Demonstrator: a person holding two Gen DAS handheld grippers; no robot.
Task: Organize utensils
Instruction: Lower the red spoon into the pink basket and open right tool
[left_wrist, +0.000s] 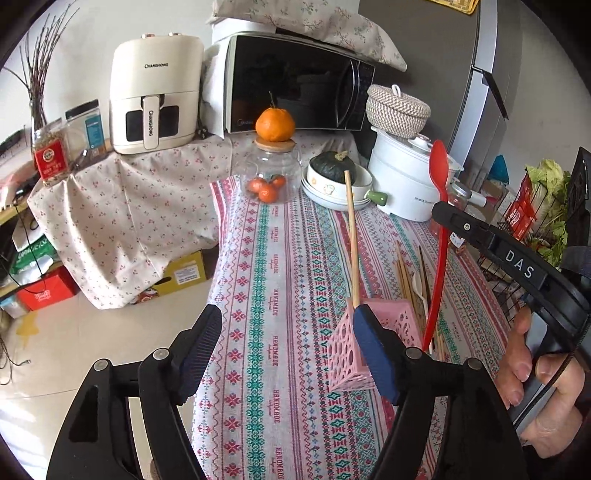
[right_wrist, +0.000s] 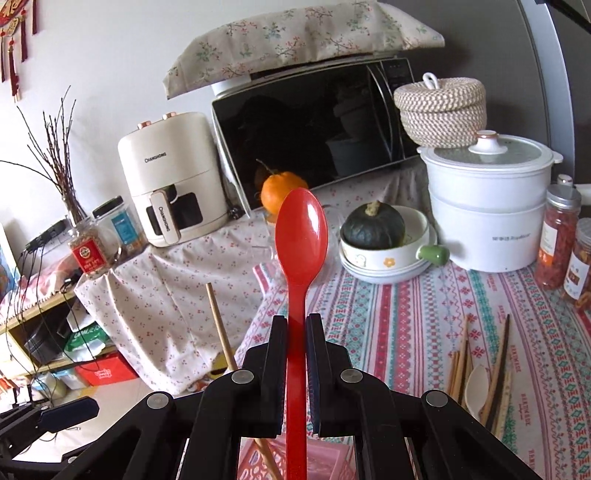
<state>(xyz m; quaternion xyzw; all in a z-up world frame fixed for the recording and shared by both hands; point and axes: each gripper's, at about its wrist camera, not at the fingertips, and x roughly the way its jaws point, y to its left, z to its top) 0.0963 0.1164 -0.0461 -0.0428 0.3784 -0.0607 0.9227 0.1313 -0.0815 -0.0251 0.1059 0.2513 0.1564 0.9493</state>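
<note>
A pink perforated basket (left_wrist: 349, 354) stands on the patterned tablecloth (left_wrist: 280, 280) with one wooden chopstick (left_wrist: 352, 236) leaning out of it. My left gripper (left_wrist: 284, 328) is open and empty, its right finger against the basket's left side. My right gripper (right_wrist: 296, 321) is shut on a red plastic spoon (right_wrist: 301, 236), bowl up, held over the basket (right_wrist: 325, 461). The spoon also shows in the left wrist view (left_wrist: 437, 236), its handle end near the basket. Loose chopsticks and a white spoon (right_wrist: 476, 380) lie on the cloth to the right.
At the table's far end stand a glass jar with oranges (left_wrist: 271, 173), a bowl with a green squash (right_wrist: 384, 240), a white steamer pot (right_wrist: 487, 214) and spice jars (right_wrist: 557, 236). A microwave (right_wrist: 314, 129) and an air fryer (left_wrist: 155, 99) stand behind. A wire basket with vegetables (left_wrist: 532, 218) is right.
</note>
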